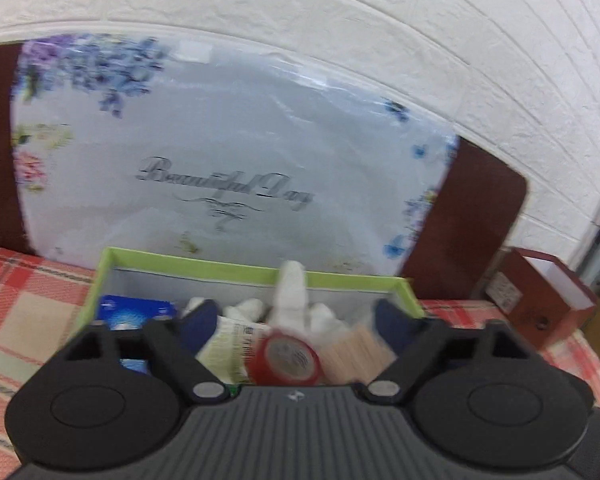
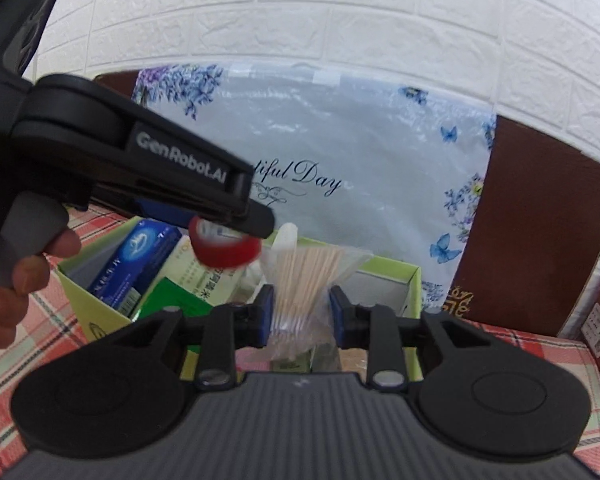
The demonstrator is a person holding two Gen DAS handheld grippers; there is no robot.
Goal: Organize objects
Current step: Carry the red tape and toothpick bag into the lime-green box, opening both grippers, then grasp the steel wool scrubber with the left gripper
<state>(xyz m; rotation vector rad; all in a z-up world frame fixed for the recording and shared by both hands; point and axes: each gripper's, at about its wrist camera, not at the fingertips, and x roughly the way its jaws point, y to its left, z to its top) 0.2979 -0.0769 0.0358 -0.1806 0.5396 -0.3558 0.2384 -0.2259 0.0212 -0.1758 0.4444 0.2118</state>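
A green-rimmed box (image 1: 236,270) (image 2: 414,280) stands on a plaid cloth and holds a blue carton (image 1: 136,312) (image 2: 140,256), a white bottle (image 1: 290,292) and pale packets. My left gripper (image 1: 298,330) (image 2: 260,224) is over the box with its jaws wide open. A red tape roll (image 1: 288,360) (image 2: 224,246) hangs between them, just below the tips, touching neither finger. My right gripper (image 2: 302,312) is open over the box's near side. A clear bag of wooden sticks (image 2: 300,292) (image 1: 352,352) stands between its blue pads, which do not squeeze it.
A floral plastic bag reading "Beautiful Day" (image 1: 220,140) leans on a brown board (image 1: 480,220) behind the box, against a white brick wall. A red-brown open box (image 1: 540,292) sits at the right. A person's hand (image 2: 20,276) grips the left gripper's handle.
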